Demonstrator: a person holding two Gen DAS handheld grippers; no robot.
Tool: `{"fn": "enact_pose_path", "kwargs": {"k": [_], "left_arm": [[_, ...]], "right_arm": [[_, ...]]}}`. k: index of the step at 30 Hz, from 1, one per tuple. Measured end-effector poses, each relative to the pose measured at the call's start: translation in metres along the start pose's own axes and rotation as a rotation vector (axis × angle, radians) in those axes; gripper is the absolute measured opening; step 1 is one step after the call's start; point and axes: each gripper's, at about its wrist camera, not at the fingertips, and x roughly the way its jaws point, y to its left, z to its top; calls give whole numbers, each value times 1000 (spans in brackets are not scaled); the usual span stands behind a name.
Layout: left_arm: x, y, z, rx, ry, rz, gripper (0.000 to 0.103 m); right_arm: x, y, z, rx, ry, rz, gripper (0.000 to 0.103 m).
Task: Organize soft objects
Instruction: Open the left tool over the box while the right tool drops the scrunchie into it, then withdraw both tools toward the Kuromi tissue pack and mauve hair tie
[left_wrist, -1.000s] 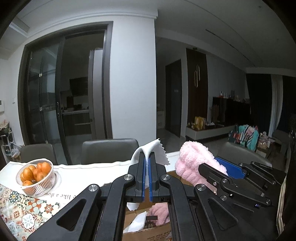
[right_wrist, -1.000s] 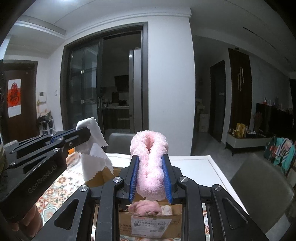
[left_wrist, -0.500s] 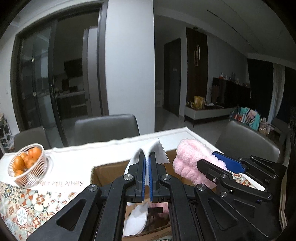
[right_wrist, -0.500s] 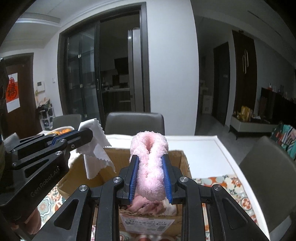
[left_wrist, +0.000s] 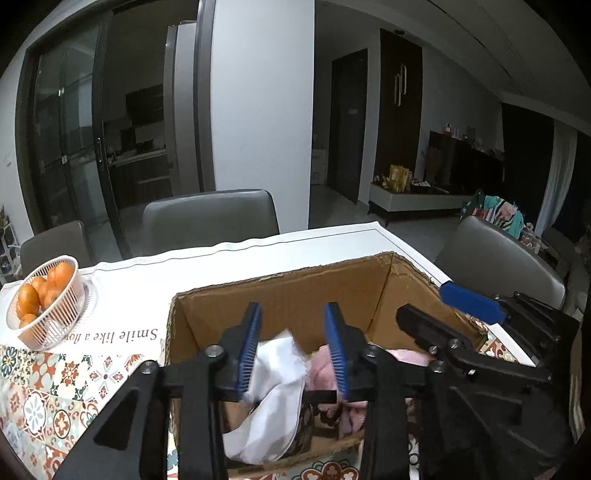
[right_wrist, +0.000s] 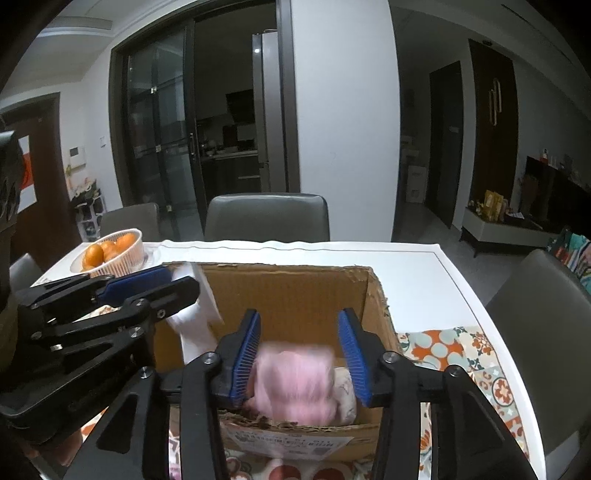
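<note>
An open cardboard box (left_wrist: 295, 295) (right_wrist: 288, 288) stands on the table. My left gripper (left_wrist: 291, 347) is open over it; a white cloth (left_wrist: 273, 373) lies loose below its fingers, falling into the box. It also shows in the right wrist view (right_wrist: 195, 325). My right gripper (right_wrist: 299, 350) is open above the box; a fluffy pink item (right_wrist: 295, 380), blurred, drops between its fingers onto other pink soft things (left_wrist: 325, 369). The right gripper shows in the left wrist view (left_wrist: 454, 314), and the left gripper in the right wrist view (right_wrist: 147, 284).
A white basket of oranges (left_wrist: 44, 299) (right_wrist: 110, 251) stands at the far left of the table (right_wrist: 424, 266). A patterned cloth (left_wrist: 48, 387) covers the near part. Grey chairs (left_wrist: 210, 218) (right_wrist: 543, 325) stand at the far and right sides.
Both grippers tilted down over the box and opened. The white cloth left the left gripper and the pink item left the right gripper; both are dropping into the box.
</note>
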Motion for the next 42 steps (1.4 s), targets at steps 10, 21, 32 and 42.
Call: {"fn": "enact_pose_path", "kwargs": {"k": [10,21,32,42], "left_arm": [[-16,3,-5,-2,2,-5,57],[-59,6,-9,-6,-54,31,59],[-107,20,-24,1,-95,90,61],[-131,35,-49,-5,-90,131,61]], "right_arm": [[-27,0,1,-5,-51,-66,54],[-55,11,-2,-3,-74,-57,56],[-86,37,-11,-21,-102,-24,61],[-106,59,-24,-37,-99,-1,65]]}}
